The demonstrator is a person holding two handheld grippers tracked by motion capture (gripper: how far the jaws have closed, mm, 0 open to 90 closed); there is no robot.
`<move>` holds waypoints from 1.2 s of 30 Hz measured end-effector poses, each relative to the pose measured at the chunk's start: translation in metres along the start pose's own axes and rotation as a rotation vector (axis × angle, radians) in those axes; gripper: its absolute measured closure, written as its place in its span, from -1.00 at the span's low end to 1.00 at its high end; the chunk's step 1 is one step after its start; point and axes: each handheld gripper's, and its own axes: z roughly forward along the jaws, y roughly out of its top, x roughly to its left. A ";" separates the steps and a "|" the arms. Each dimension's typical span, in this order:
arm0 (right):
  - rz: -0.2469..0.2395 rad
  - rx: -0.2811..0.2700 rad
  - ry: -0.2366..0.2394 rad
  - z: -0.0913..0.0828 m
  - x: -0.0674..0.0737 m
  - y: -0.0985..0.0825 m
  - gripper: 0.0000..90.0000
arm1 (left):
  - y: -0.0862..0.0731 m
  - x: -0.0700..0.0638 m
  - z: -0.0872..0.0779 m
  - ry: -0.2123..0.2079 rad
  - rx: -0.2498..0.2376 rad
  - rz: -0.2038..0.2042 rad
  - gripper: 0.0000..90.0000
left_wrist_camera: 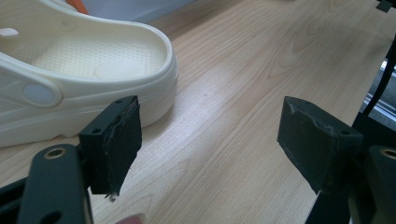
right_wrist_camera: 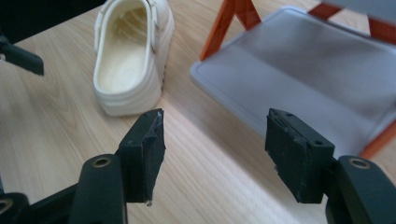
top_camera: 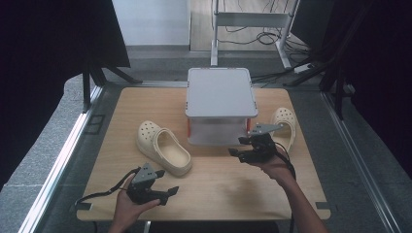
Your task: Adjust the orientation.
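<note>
Two cream clogs on a wooden table (top_camera: pixel 214 182) — left clog (top_camera: pixel 163 147) at nine o'clock of grey shelf rack (top_camera: pixel 221 104), right clog (top_camera: pixel 283 125) at three — left gripper (top_camera: pixel 167 192) and right gripper (top_camera: pixel 237 147) both with jaws apart, empty.

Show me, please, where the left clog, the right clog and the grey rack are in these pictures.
left clog (top_camera: pixel 164 147), high view, on its footbed.
right clog (top_camera: pixel 285 118), high view, on its toe cap, just past the right gripper.
grey rack (top_camera: pixel 221 91), high view, on the middle of its top shelf.
</note>
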 end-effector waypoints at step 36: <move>-0.101 0.108 0.069 0.077 0.043 0.073 -0.10 | 0.000 0.000 -0.006 0.028 -0.041 0.019 -0.53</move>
